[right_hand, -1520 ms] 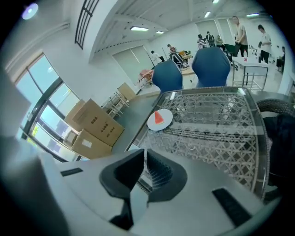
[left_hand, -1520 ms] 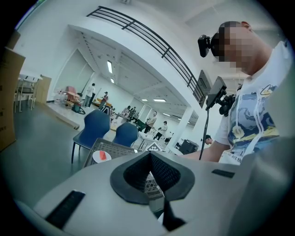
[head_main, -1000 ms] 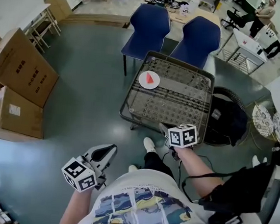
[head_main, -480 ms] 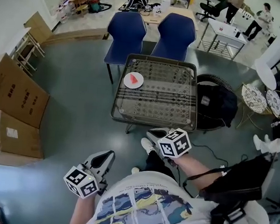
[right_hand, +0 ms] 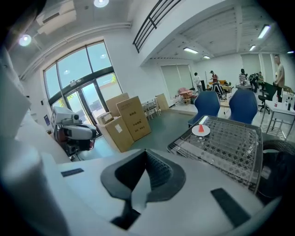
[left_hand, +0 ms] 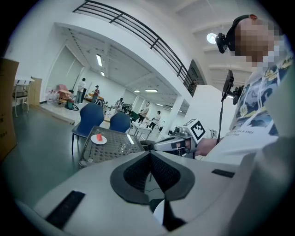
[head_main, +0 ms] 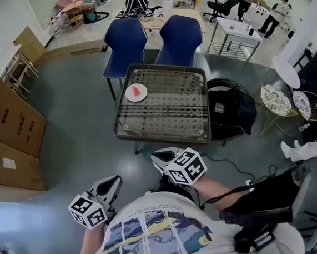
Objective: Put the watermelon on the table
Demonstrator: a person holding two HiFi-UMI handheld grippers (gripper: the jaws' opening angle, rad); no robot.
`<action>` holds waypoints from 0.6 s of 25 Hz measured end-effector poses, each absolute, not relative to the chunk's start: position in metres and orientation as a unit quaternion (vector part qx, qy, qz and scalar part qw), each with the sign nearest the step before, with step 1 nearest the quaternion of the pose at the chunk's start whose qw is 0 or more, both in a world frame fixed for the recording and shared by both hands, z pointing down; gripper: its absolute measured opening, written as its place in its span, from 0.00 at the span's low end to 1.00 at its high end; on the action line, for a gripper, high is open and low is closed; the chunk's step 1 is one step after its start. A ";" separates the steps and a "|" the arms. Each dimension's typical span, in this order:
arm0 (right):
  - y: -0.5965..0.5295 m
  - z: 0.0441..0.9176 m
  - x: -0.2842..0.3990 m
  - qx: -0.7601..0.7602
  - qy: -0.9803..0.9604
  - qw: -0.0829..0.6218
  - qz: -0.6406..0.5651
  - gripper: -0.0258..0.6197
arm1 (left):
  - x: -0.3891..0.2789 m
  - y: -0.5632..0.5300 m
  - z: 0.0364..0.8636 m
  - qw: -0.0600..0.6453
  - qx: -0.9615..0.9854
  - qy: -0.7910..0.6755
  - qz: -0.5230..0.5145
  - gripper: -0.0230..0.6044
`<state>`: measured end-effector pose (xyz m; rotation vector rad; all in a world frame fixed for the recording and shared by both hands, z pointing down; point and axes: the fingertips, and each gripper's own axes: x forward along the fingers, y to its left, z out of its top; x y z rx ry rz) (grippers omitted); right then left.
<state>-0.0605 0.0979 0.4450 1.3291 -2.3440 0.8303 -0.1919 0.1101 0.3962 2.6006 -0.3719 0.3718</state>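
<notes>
Both grippers were empty and short of the table (head_main: 163,136).
- Your left gripper (head_main: 113,181) was low at your left side, over the floor. Its jaws were pressed together with nothing between them.
- Your right gripper (head_main: 157,156) was higher and in front of you, just short of the table's near edge. Its jaws were also fully together, pinching nothing.
- The watermelon (head_main: 135,90), a red wedge, lay on a white plate (head_main: 129,95). The plate sat on the table's left side, in the far half, toward the two blue chairs (head_main: 125,42).
- Neither gripper touched the plate or the wedge, and both were well apart from them.
- Around you: cardboard boxes (head_main: 9,117) stood on the floor at the left. A black bag (head_main: 232,111) was just right of the table. People stood at the far desks.
</notes>
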 end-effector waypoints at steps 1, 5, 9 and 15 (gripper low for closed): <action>0.100 0.444 -0.061 0.465 -0.821 0.160 0.290 0.05 | -0.192 0.112 0.397 0.242 0.951 -0.135 0.137 0.05; 0.103 0.440 -0.064 0.465 -0.824 0.157 0.285 0.05 | -0.191 0.112 0.398 0.239 0.953 -0.130 0.135 0.05; 0.106 0.436 -0.069 0.458 -0.831 0.153 0.275 0.05 | -0.192 0.112 0.398 0.241 0.952 -0.134 0.130 0.05; 0.108 0.434 -0.073 0.448 -0.838 0.157 0.268 0.05 | -0.196 0.117 0.400 0.247 0.950 -0.141 0.131 0.05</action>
